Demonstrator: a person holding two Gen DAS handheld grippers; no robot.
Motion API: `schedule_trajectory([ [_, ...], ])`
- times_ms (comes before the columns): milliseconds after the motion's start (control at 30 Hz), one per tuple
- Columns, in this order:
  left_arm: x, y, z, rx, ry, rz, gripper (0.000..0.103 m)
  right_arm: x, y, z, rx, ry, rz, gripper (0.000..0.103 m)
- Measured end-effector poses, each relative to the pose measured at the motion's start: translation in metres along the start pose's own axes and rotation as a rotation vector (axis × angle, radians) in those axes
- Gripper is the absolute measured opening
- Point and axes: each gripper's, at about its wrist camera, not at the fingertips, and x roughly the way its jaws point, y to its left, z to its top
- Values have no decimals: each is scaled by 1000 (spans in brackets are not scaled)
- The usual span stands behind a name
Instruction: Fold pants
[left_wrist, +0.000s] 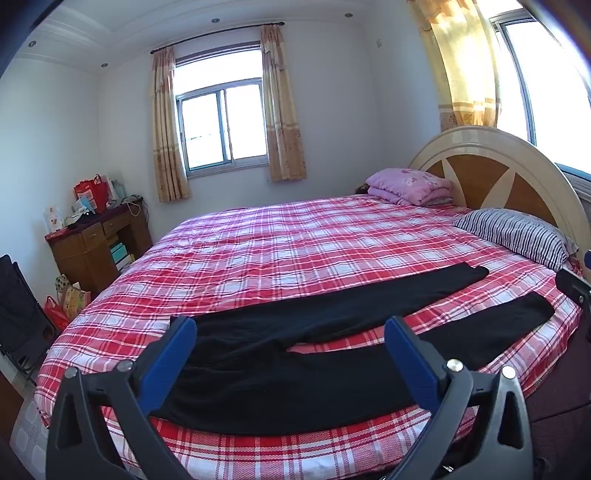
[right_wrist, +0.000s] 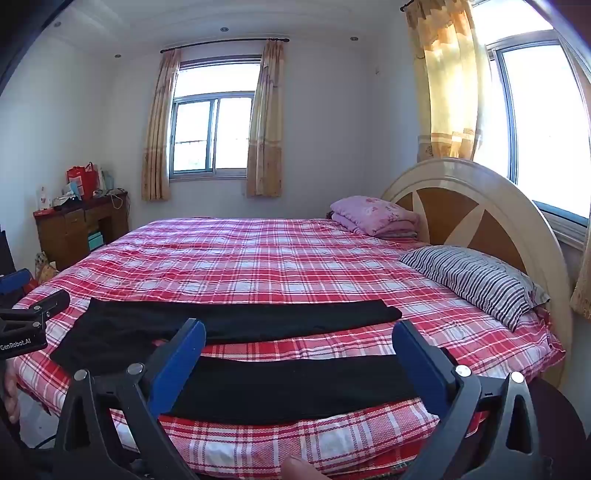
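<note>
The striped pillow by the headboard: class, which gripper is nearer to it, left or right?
Right. The right gripper hovers over the leg ends of the black pants, the side toward the striped pillow. The left gripper hovers over the waist end, farther away.

This is a home bedroom. A wide bed (left_wrist: 280, 236) with a red plaid sheet and a rounded headboard (left_wrist: 491, 166) fills the room, bearing a striped pillow (left_wrist: 517, 232) and a folded pink quilt (left_wrist: 410, 184). Curtained windows (left_wrist: 221, 125) and a cluttered wooden dresser (left_wrist: 96, 240) stand along the far wall.
</note>
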Motion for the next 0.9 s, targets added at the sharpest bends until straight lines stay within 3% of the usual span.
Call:
schedule_trajectory([
  [900,4,4,-3,-11,16,4,103,6,-2,0,0,11,-4,102],
])
